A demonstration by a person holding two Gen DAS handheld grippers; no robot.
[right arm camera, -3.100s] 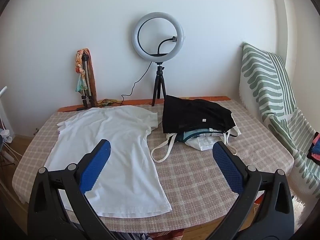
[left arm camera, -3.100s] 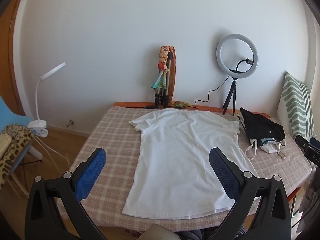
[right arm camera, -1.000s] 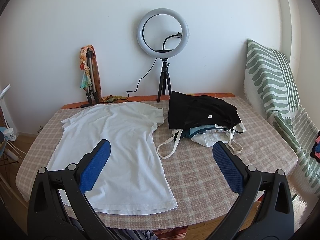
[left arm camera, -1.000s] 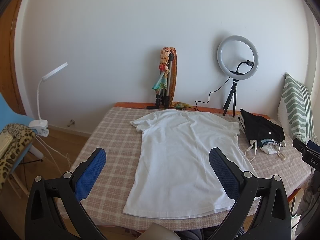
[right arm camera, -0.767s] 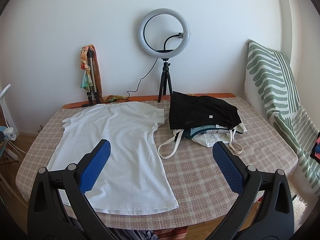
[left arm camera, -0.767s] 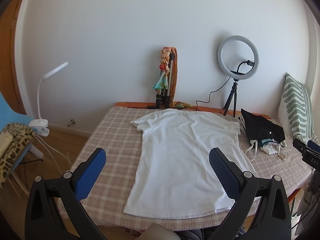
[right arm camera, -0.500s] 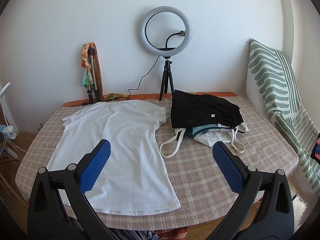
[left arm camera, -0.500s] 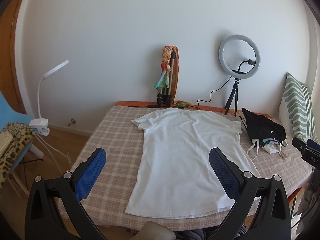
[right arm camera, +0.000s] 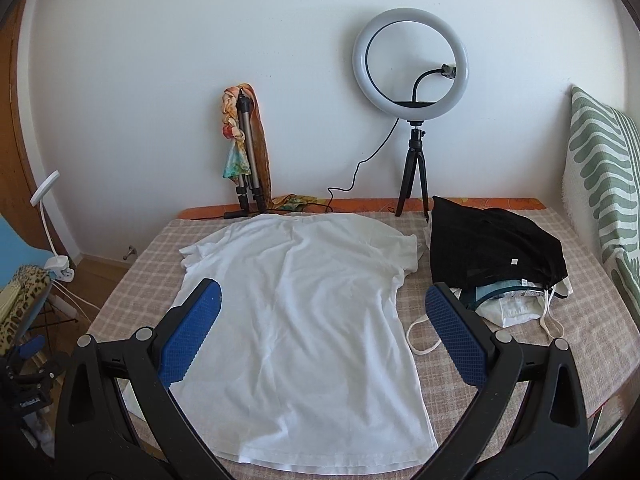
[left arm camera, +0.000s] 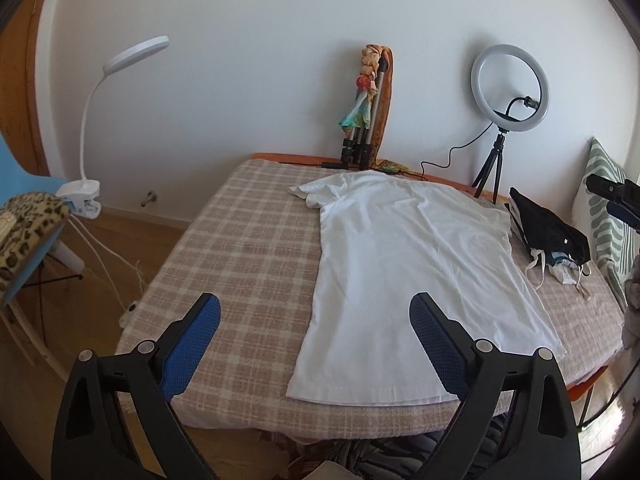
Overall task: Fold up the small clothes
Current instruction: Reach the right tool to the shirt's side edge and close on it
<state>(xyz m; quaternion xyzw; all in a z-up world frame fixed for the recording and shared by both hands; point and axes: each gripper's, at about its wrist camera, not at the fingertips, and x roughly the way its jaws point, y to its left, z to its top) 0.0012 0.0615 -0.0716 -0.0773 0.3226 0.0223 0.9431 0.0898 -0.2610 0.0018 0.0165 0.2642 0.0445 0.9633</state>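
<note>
A white T-shirt (left arm camera: 404, 280) is spread flat on the checked bench (left arm camera: 248, 248), hem at the near edge. The left tool (left arm camera: 316, 334) and the right tool (right arm camera: 322, 322) are held above it, both released and gripping nothing. A pile of dark clothes (right arm camera: 492, 252) is seen beside it.

A white T-shirt (left arm camera: 416, 276) is lying flat on a table (left arm camera: 248, 248) draped in a beige checked cloth, its hem facing the near edge and its neck pointing toward the wall. The left gripper (left arm camera: 316, 316) is hovering above the near edge with its blue-padded fingers (left arm camera: 192, 344) spread wide, touching nothing. A pile of dark clothes (left arm camera: 548, 232) is sitting just right of the shirt, over what may be a cloth bag. A ring light (left arm camera: 510, 88) and a folded tripod (left arm camera: 364, 120) are standing against the wall. A clip lamp (left arm camera: 104, 120) is rising at the left.
</note>
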